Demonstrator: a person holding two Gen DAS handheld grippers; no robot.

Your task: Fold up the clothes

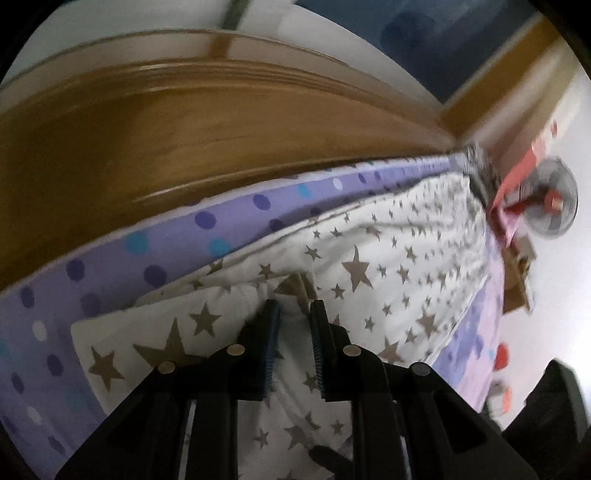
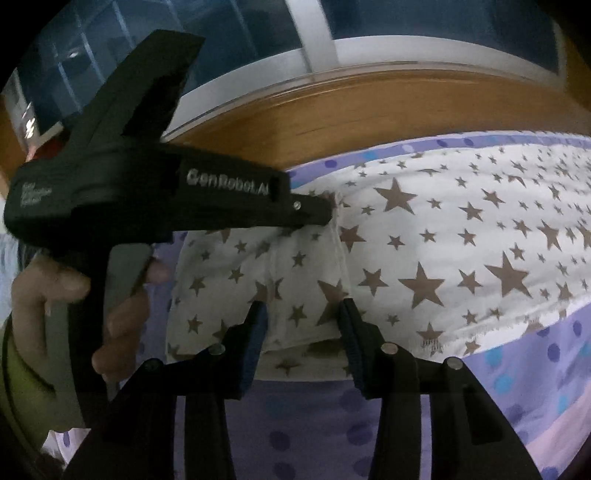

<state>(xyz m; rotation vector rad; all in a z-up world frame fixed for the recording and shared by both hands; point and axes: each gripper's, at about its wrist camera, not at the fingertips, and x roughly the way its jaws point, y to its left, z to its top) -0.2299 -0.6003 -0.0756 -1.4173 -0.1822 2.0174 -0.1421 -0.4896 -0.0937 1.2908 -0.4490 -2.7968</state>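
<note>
A white garment with brown stars (image 1: 388, 258) lies on a purple polka-dot sheet (image 1: 110, 266). My left gripper (image 1: 293, 314) is shut on a bunched fold of the garment, with cloth pinched between its blue pads. In the right wrist view the garment (image 2: 443, 240) spreads to the right, and a folded part (image 2: 236, 288) lies at its left end. My right gripper (image 2: 301, 317) is open, its fingers on either side of the garment's near edge. The left gripper (image 2: 325, 212) shows there too, its tip on the cloth at the fold.
A brown wooden headboard (image 1: 184, 129) runs along the far side of the bed, with a dark window (image 2: 406, 22) behind it. A fan (image 1: 550, 199) and small objects stand at the right in the left wrist view. The purple sheet (image 2: 535, 369) surrounds the garment.
</note>
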